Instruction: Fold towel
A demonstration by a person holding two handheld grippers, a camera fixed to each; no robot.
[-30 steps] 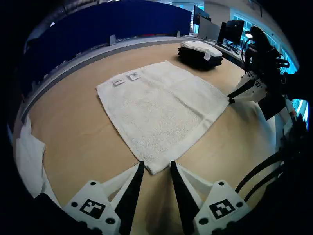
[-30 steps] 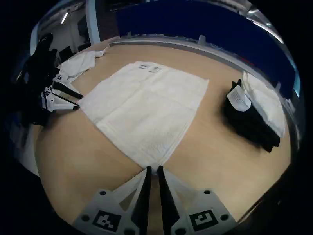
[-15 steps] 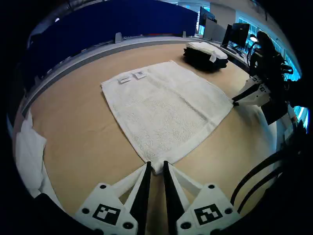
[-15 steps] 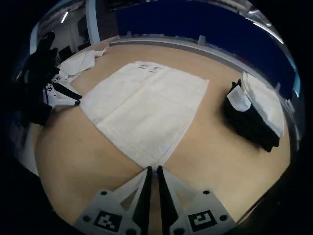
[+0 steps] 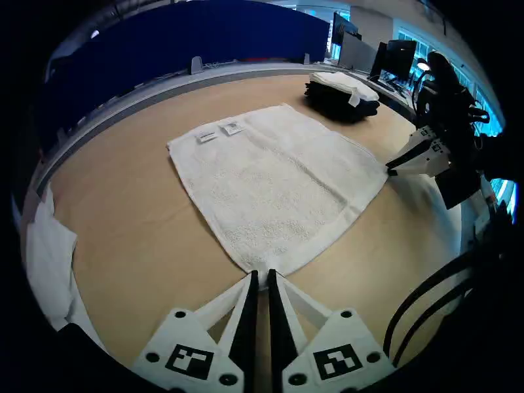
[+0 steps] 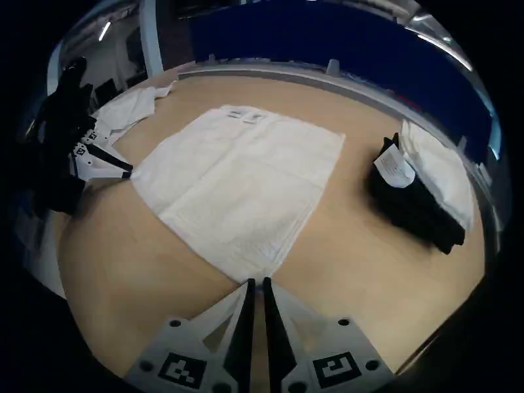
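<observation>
Left tongs and right tongs are each pinching a towel corner, apparently preparing to lift that edge off the worktop.

The white terry towel lies spread flat, unfolded, on the wooden tabletop.

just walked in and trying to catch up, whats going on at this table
A person with a two-finger gripper in each hand is about to fold a white towel, which lies spread flat on the wooden table. The left gripper pinches one near corner, the right gripper the neighbouring one. Nothing is folded over yet. A stack of folded dark and white cloths sits farther back.
</observation>
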